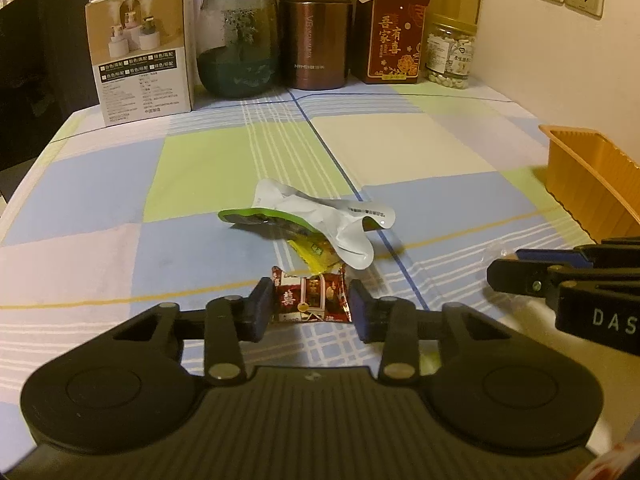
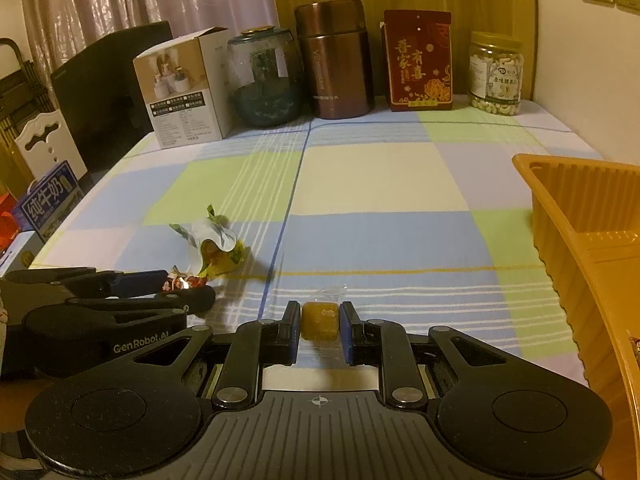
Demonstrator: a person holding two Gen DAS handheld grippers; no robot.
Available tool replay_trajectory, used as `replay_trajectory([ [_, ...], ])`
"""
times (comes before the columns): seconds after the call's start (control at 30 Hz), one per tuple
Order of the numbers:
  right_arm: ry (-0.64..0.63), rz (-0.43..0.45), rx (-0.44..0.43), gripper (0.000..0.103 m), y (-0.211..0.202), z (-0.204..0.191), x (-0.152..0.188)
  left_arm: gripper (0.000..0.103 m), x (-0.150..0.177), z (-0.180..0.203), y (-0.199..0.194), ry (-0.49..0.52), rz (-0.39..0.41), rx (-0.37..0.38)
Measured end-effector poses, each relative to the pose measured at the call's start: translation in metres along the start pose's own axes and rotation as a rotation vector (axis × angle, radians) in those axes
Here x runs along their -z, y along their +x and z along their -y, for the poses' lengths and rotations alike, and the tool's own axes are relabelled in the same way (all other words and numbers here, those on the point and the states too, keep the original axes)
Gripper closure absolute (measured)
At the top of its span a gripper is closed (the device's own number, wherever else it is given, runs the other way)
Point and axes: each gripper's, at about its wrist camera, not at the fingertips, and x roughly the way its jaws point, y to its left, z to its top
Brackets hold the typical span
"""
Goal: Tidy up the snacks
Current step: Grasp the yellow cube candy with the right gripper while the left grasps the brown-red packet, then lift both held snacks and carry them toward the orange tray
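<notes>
My left gripper (image 1: 312, 304) is shut on a red wrapped candy (image 1: 310, 298) low over the checked tablecloth. Just beyond it lie a yellow packet (image 1: 316, 254) and a crumpled white and green pouch (image 1: 316, 220). My right gripper (image 2: 320, 326) is shut on a yellow-brown candy in clear wrap (image 2: 319, 320), also low over the cloth. The right gripper (image 1: 560, 276) shows at the right of the left wrist view. The left gripper (image 2: 188, 286) shows at the left of the right wrist view, with the red candy (image 2: 182, 282) and the pouch (image 2: 218, 246). An orange tray (image 2: 576, 216) stands at the right.
Along the back wall stand a white box (image 1: 140, 64), a glass jar (image 1: 238, 44), a brown flask (image 1: 316, 28), a red box (image 1: 396, 36) and a nut jar (image 1: 450, 56). A dark chair (image 1: 36, 64) is at the left. A milk carton (image 2: 48, 200) sits off the table's left edge.
</notes>
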Motion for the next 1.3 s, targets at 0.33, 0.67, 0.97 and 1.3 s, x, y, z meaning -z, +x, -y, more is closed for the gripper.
replay_trajectory([
  [0.33, 0.007, -0.015, 0.003, 0.082, -0.022, -0.004, 0.01, 0.07, 0.018, 0.006, -0.04, -0.076, -0.04, -0.008],
  [0.67, 0.039, 0.003, 0.005, 0.082, -0.081, -0.01, 0.018, 0.07, 0.026, 0.026, -0.108, -0.157, -0.023, -0.006],
  [0.97, 0.056, 0.037, 0.01, 0.082, -0.145, -0.018, 0.027, 0.07, 0.036, 0.045, -0.168, -0.178, -0.004, -0.004],
  [1.3, 0.059, 0.067, 0.023, 0.082, -0.197, -0.021, 0.041, 0.07, 0.047, 0.063, -0.216, -0.179, 0.014, 0.012],
])
